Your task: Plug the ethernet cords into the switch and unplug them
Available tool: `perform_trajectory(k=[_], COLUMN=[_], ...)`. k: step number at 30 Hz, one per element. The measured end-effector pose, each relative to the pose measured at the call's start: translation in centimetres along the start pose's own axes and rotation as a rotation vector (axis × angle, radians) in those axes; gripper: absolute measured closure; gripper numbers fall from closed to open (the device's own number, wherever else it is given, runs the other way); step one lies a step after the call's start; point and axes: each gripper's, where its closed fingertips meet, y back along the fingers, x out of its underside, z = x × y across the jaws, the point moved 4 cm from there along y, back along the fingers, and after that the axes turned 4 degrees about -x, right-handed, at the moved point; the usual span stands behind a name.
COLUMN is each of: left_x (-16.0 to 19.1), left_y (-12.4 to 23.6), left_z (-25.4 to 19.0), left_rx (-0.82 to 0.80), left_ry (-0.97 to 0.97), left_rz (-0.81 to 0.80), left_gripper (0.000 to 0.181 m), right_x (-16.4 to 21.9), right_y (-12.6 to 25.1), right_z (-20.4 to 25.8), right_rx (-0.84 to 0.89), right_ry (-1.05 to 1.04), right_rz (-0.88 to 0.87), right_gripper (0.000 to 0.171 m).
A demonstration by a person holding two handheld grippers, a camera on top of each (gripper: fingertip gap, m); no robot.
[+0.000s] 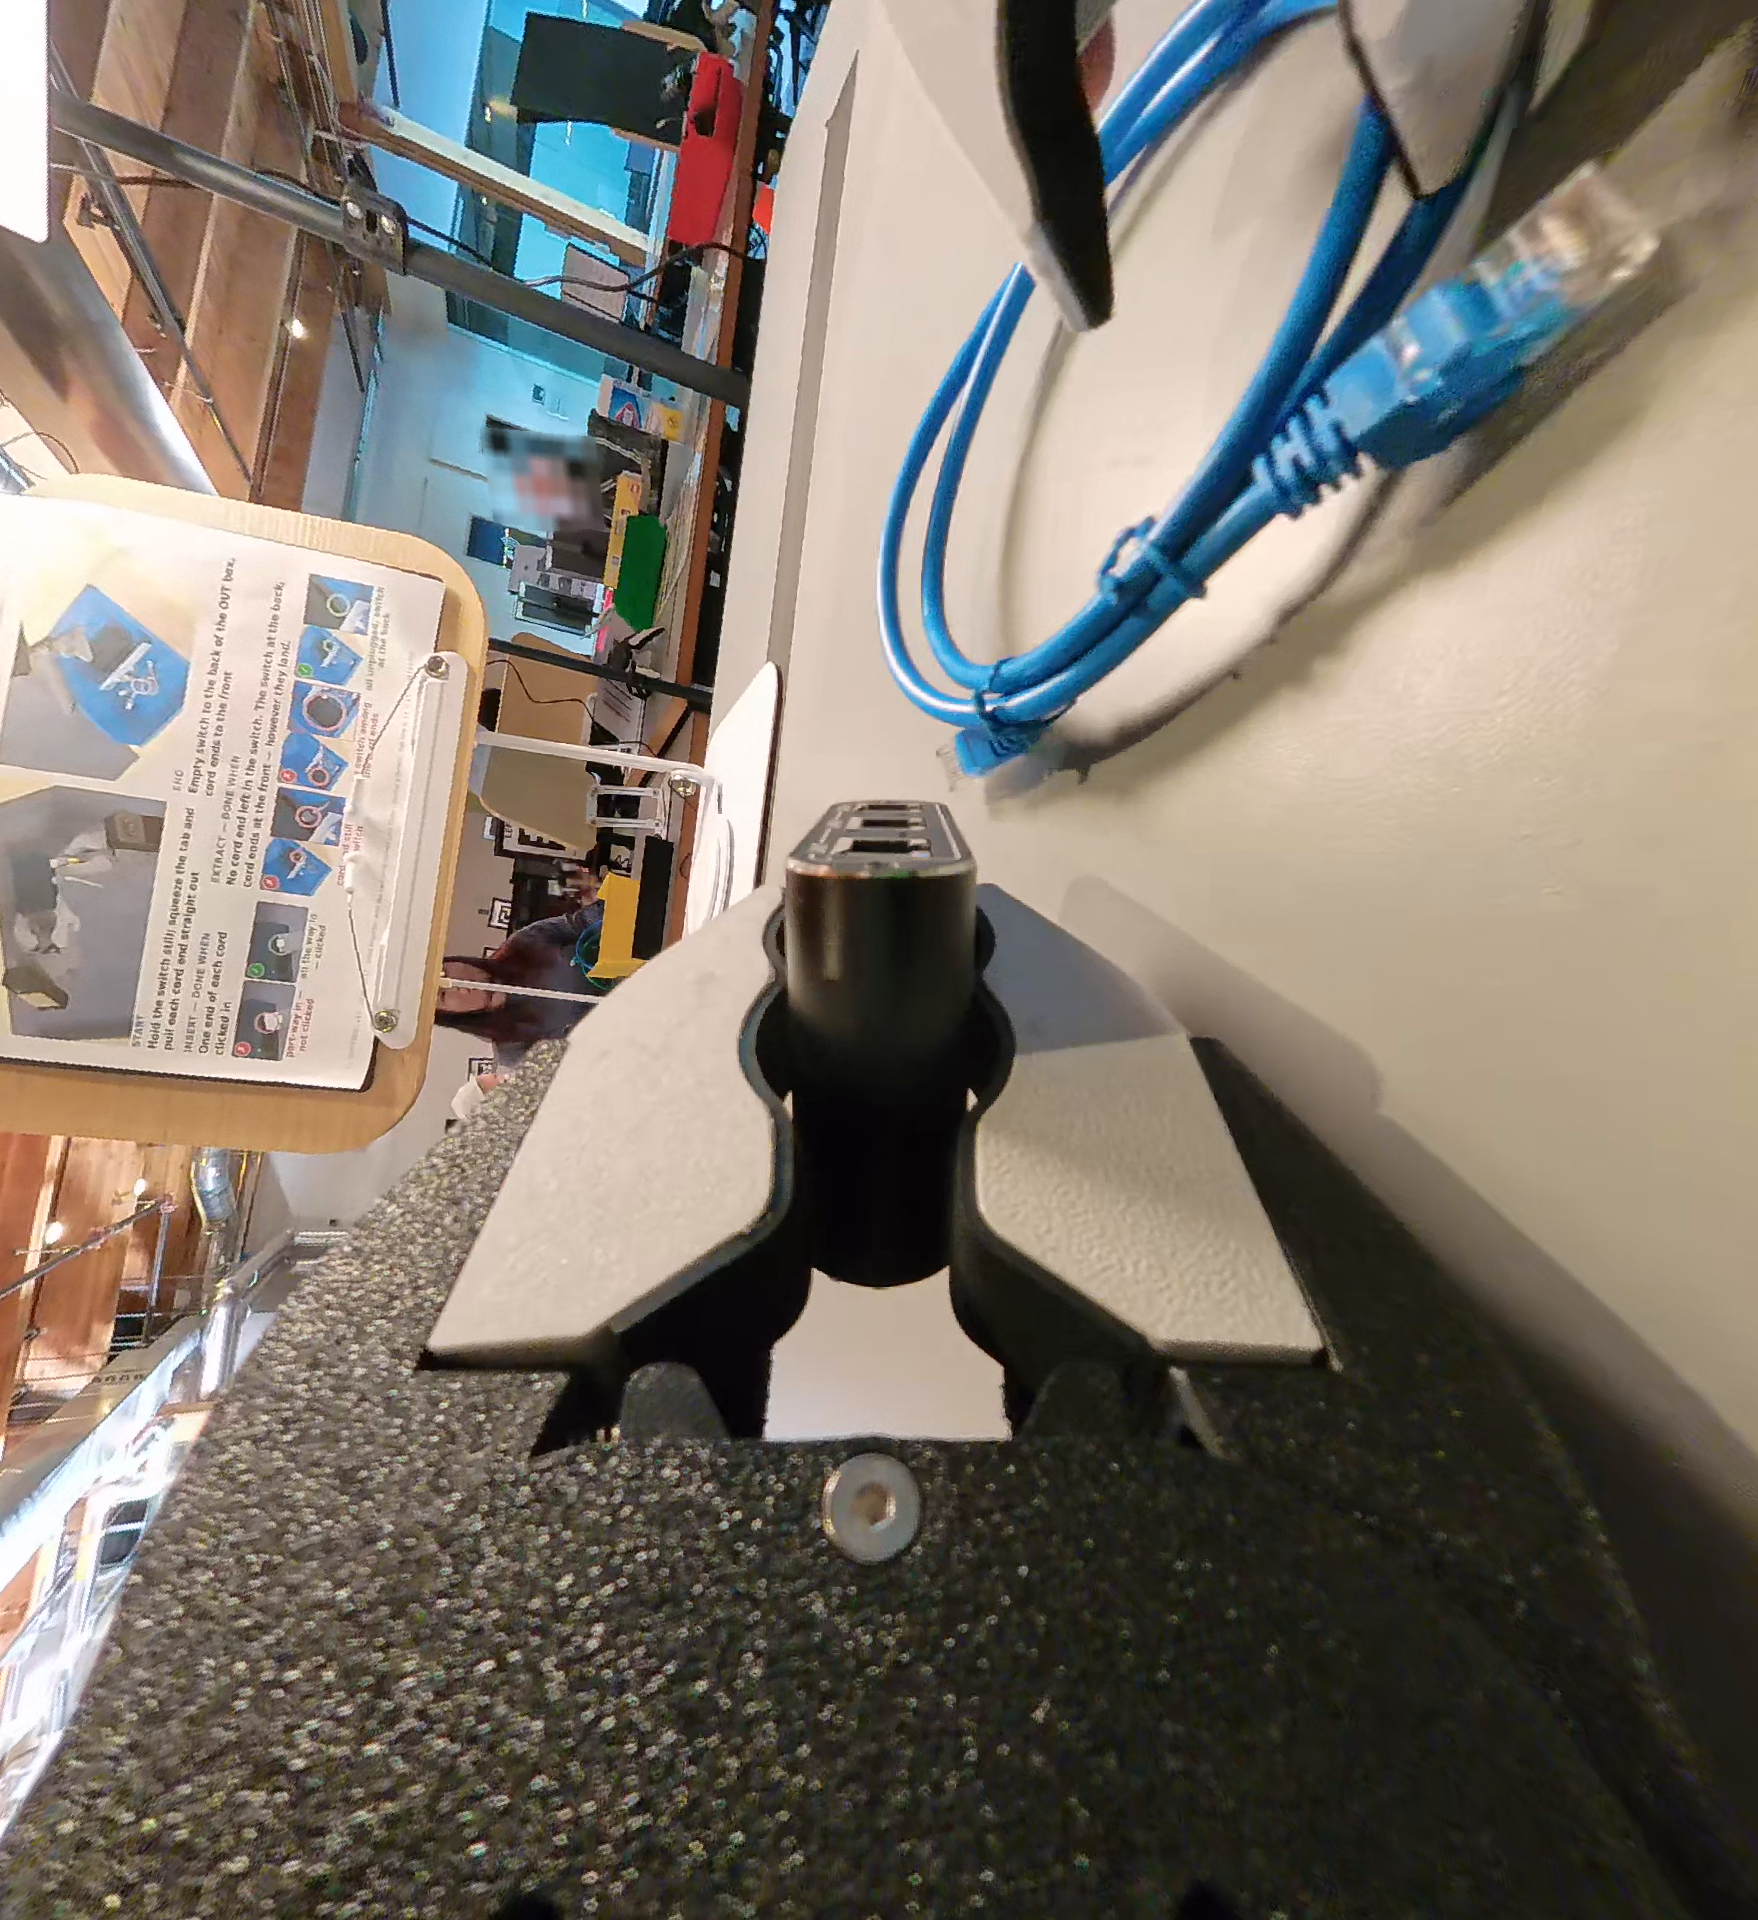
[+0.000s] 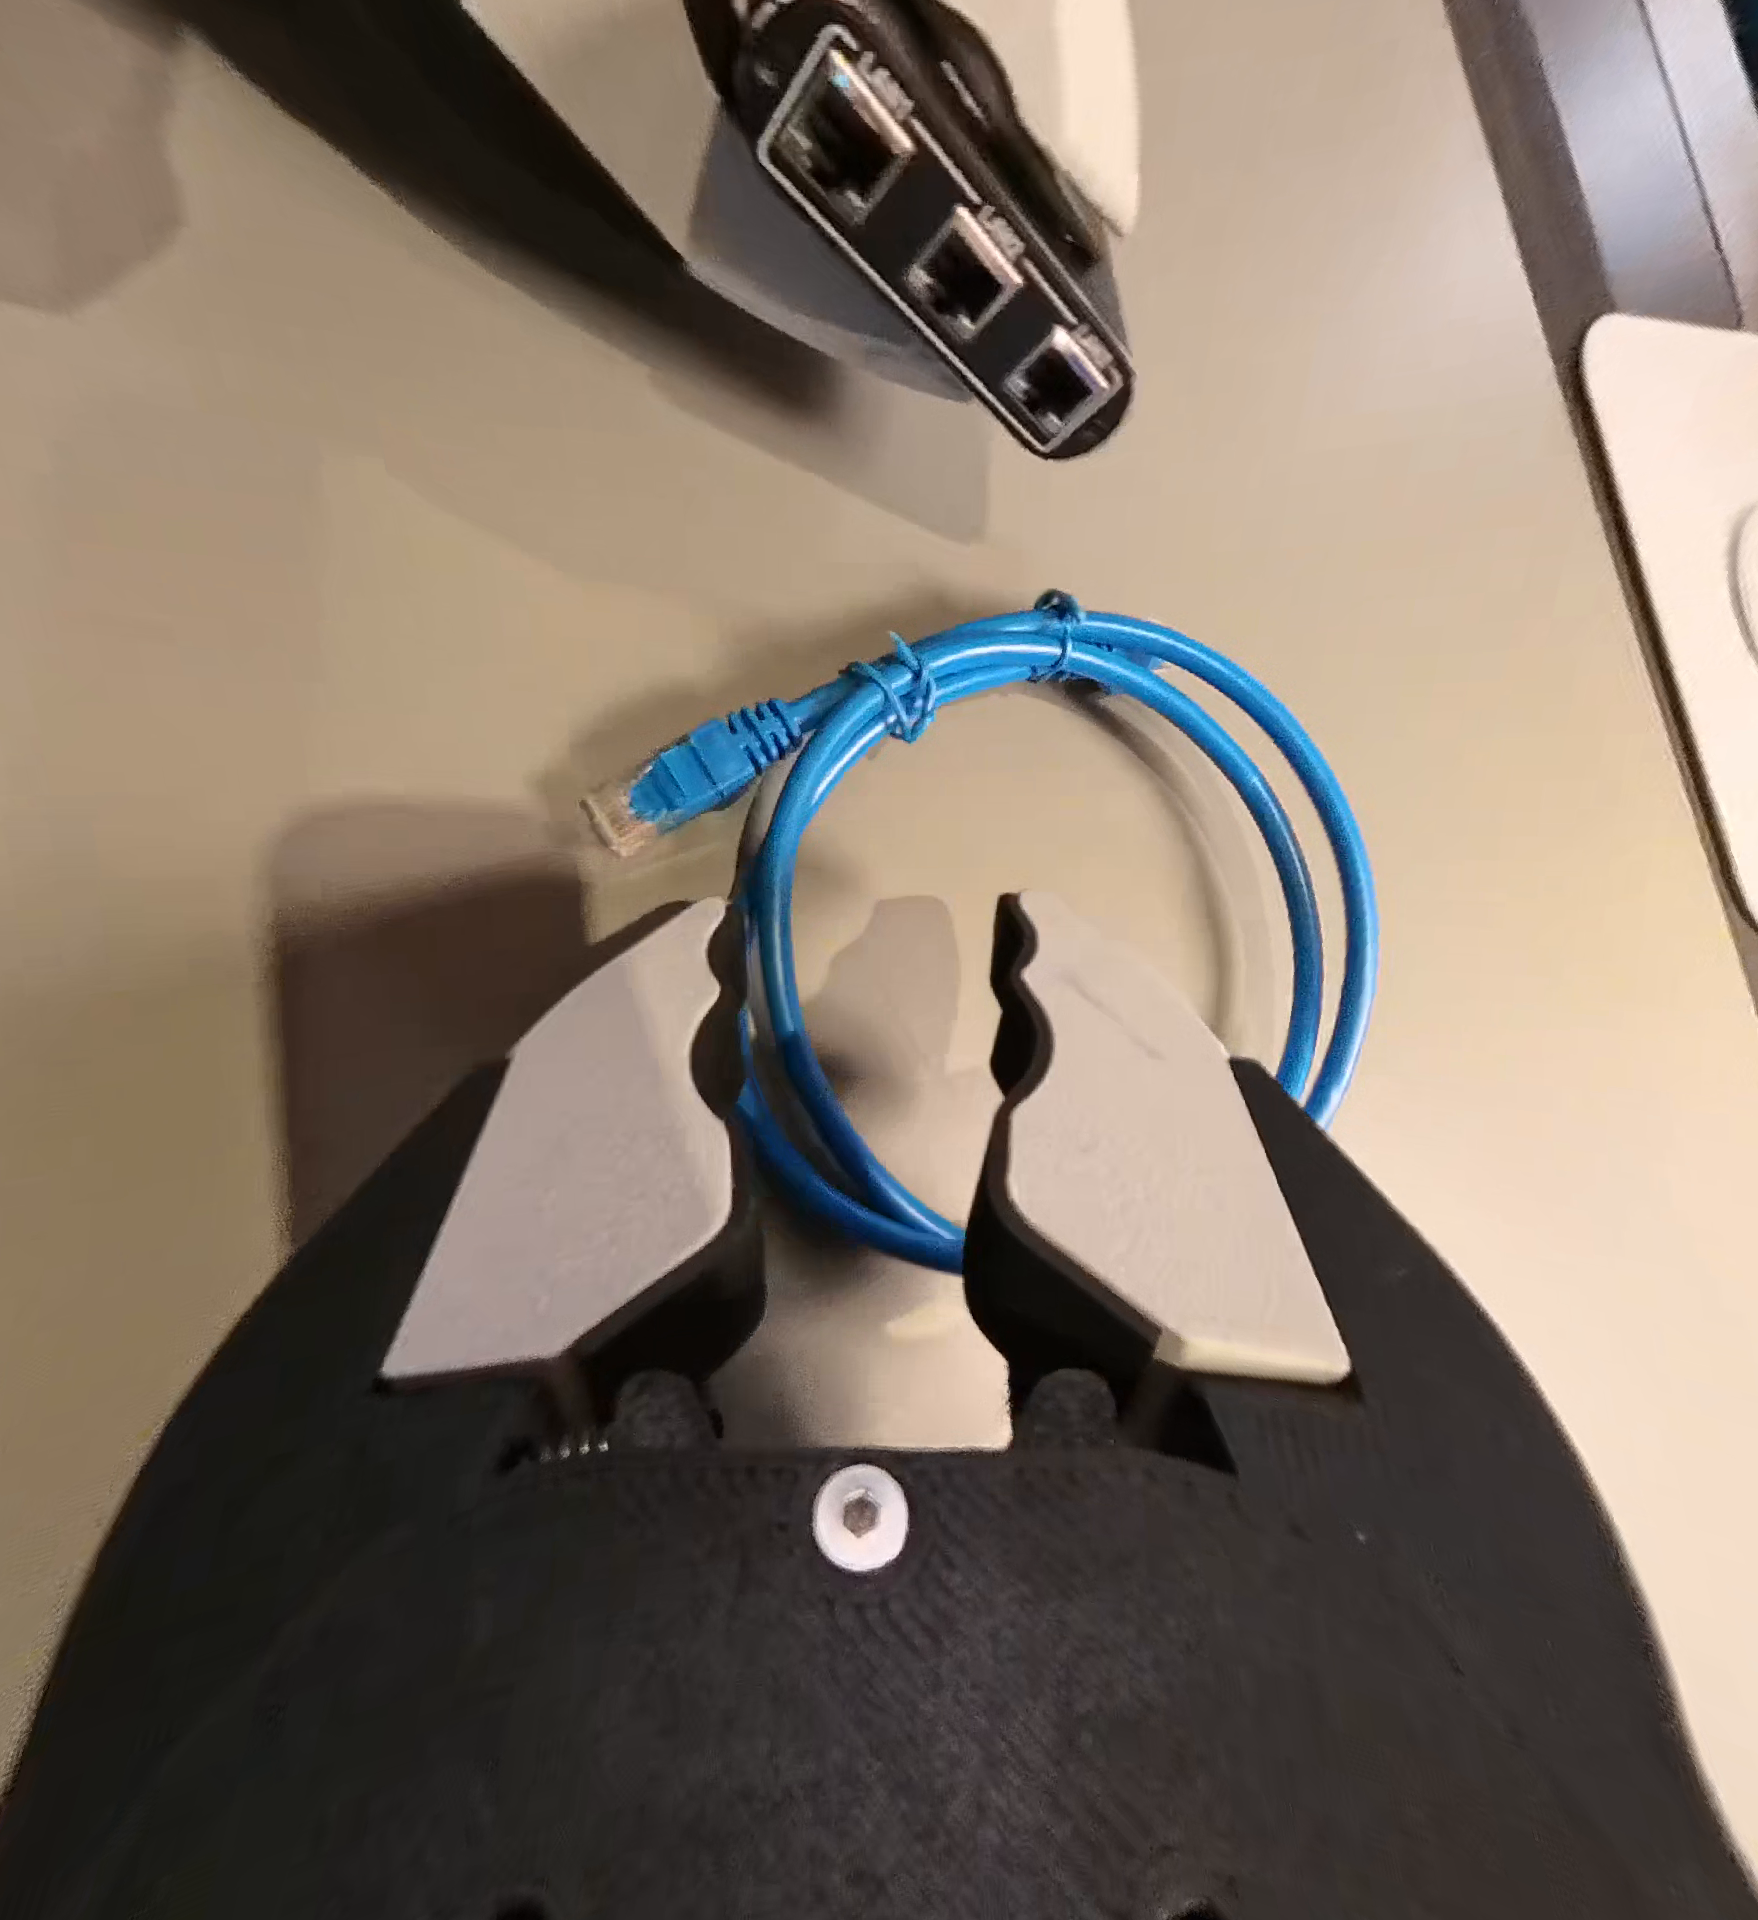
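Observation:
My left gripper (image 1: 880, 925) is shut on the black switch (image 1: 880, 997), which points forward with its ports (image 1: 885, 826) facing away. The right wrist view shows the switch (image 2: 958, 260) held off the table with three empty ports. A blue ethernet cord (image 2: 1311, 831), coiled and tied, lies on the beige table (image 2: 231, 571), its clear plug (image 2: 636, 805) pointing left. My right gripper (image 2: 864, 935) is open just over the coil, whose near strands pass between its jaws. The left wrist view shows the cord (image 1: 958, 582), its plug (image 1: 1477, 332) and the right gripper (image 1: 1239, 156) above.
A white tray (image 2: 1685, 623) lies at the table's right edge. A wooden board with an instruction sheet (image 1: 189, 790) stands beyond the table in the left wrist view. A person sits far back in the room. Left tips to right tips: about 11 cm.

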Motion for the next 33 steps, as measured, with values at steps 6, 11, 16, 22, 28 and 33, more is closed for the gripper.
perform_trajectory(k=[6,11,16,22,28,33], left_x=[-0.1,-0.1,0.1,-0.1,0.4,0.8], left_y=[-0.6,-1.1,-1.3,-1.3,-1.3,-0.9], left_z=[-0.2,-0.3,0.0,-0.2,0.2,0.5], left_rx=[0.004,0.01,0.012,0.017,0.003,-0.017], left_ry=[0.001,0.015,0.015,-0.008,-0.002,-0.008], left_rz=[-0.01,-0.016,-0.014,-0.016,0.004,0.01], left_gripper=[0.153,0.153,0.153,0.153,0.153,0.153], right_x=[-0.3,-1.5,-2.8,-0.6,-1.7,-4.7], right_y=[0.1,-1.4,-1.7,-0.8,-0.6,0.5], right_z=[-0.1,0.9,1.6,0.8,4.7,5.8], right_rx=[0.065,0.094,0.109,0.033,-0.221,-0.336], right_ry=[0.049,0.056,0.096,0.015,-0.085,-0.059], right_rz=[0.033,0.004,-0.027,0.079,0.119,-0.038], right_gripper=[0.124,0.117,0.114,0.115,0.126,0.124])
